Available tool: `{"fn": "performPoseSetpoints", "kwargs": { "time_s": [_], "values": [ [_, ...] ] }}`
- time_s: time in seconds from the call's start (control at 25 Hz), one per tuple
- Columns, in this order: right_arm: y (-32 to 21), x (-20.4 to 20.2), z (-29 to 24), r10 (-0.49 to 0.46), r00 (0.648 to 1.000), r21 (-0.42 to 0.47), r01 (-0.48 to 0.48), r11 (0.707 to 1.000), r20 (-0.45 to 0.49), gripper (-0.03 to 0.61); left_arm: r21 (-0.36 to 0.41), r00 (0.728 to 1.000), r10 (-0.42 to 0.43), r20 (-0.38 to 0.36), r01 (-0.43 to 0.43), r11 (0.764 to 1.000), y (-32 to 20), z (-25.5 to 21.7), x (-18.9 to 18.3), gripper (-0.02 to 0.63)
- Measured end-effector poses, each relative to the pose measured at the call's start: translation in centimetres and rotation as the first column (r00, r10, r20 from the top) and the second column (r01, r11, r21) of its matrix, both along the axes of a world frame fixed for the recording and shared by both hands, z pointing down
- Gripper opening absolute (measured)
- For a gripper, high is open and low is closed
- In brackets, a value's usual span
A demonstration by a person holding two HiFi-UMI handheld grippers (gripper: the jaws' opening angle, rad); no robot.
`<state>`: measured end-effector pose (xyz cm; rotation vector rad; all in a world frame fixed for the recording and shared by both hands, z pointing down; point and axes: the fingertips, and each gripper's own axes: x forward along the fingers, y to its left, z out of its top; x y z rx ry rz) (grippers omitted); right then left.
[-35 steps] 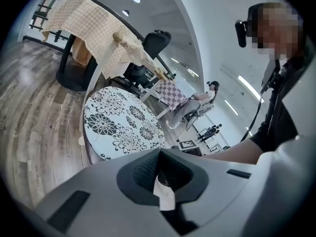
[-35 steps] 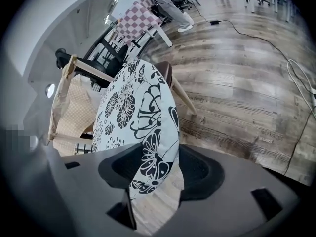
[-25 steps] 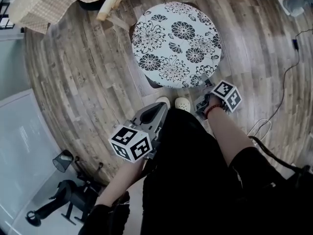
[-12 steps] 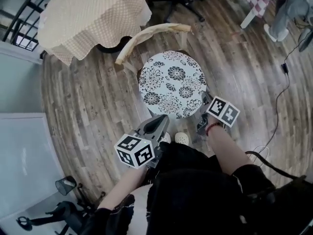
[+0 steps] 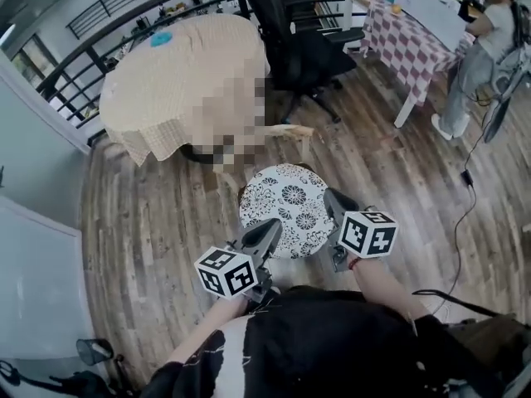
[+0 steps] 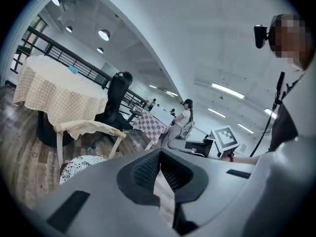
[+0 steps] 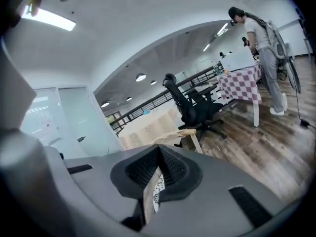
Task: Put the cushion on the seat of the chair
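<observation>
The round white cushion (image 5: 286, 210) with black flower print lies flat on the seat of the wooden chair (image 5: 282, 131); the seat itself is hidden under it. My left gripper (image 5: 272, 225) hangs shut above the cushion's near edge, with nothing between its pads. My right gripper (image 5: 330, 196) is raised beside the cushion's right edge. Its jaws have just been closing and now stand shut, holding nothing. The left gripper view shows the left gripper (image 6: 159, 152), the cushion (image 6: 81, 164) and the chair back (image 6: 89, 127). In the right gripper view, a sliver of the cushion (image 7: 158, 189) shows behind the right gripper (image 7: 159, 148).
A round table with a beige cloth (image 5: 182, 81) stands behind the chair. A black office chair (image 5: 290, 31) and a checkered table (image 5: 415, 40) are further back. A person (image 5: 489, 23) is at the far right. A cable (image 5: 465, 197) runs over the wooden floor.
Both grippers have risen away from the cushion, the right one more, rolling as it lifted off the cushion's right edge. The head view has tilted up, showing more of the room.
</observation>
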<state>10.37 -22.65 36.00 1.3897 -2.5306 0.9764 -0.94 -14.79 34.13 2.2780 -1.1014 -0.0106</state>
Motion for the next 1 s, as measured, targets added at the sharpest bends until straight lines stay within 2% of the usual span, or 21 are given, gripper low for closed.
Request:
{"fn": "performPoseSetpoints", "kwargs": {
  "time_s": [0.12, 0.4, 0.72, 1.0],
  "values": [
    [0.5, -0.3, -2.3, -0.042, 0.998, 0.058, 0.045, 0.997, -0.036, 0.015, 0.047, 1.000, 0.003, 0.011, -0.003, 0.999, -0.5, -1.7, 0.1, 0.015],
    [0.6, 0.5, -3.8, -0.069, 0.995, 0.104, 0.076, 0.992, -0.070, 0.015, 0.096, 0.999, -0.025, 0.028, 0.022, 0.995, -1.6, -3.4, -0.6, 0.015],
    [-0.2, 0.3, -4.7, -0.083, 0.992, 0.138, 0.095, 0.986, -0.094, 0.015, 0.095, 0.999, -0.040, 0.028, 0.037, 0.995, -2.0, -3.4, -0.9, 0.015],
    [-0.4, 0.4, -4.2, -0.087, 0.991, 0.126, 0.099, 0.987, -0.098, 0.015, 0.090, 0.999, -0.042, 0.030, 0.040, 0.995, -2.3, -3.1, -0.9, 0.015]
  ]
}}
